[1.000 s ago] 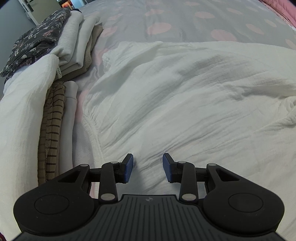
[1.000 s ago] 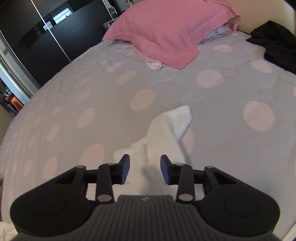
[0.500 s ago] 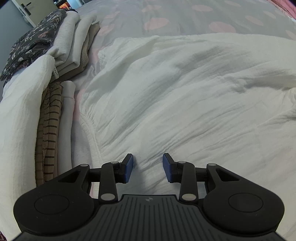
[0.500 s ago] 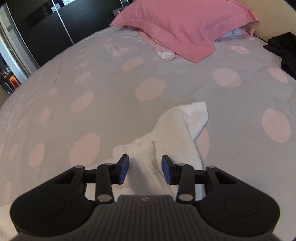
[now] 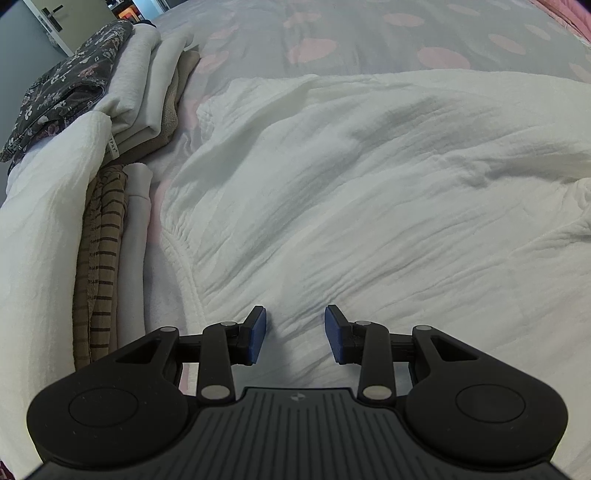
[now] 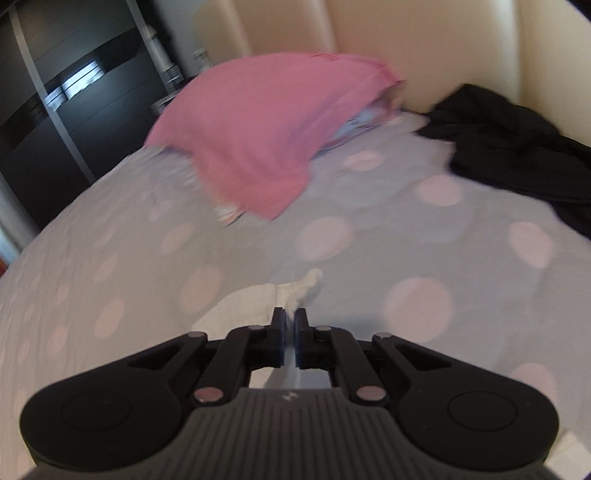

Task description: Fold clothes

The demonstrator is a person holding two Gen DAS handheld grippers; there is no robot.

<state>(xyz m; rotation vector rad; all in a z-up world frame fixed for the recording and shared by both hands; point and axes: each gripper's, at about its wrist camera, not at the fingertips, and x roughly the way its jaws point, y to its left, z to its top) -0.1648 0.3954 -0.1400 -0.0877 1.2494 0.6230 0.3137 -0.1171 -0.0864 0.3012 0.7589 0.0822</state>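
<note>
Right now the left gripper (image 5: 295, 334) hangs low over the white garment (image 5: 369, 192), its blue pads spread wide with crinkled cloth between them but not pinched. That garment lies spread across the spotted bed (image 5: 369, 33), just beside folded clothes stacked (image 5: 122, 96) along its left. Meanwhile the right gripper (image 6: 290, 338) has its pads pressed nearly together on a corner of the white garment (image 6: 303, 291), near the pink pillow (image 6: 266, 136) and dark clothing (image 6: 517, 155).

- Left black two-finger gripper with blue pads (image 5: 294, 332): jaws spread wide, nothing between, hovering low.
- Right black two-finger gripper (image 6: 290, 338): jaws nearly closed, pinching white crinkled cloth (image 6: 303, 290).
</note>
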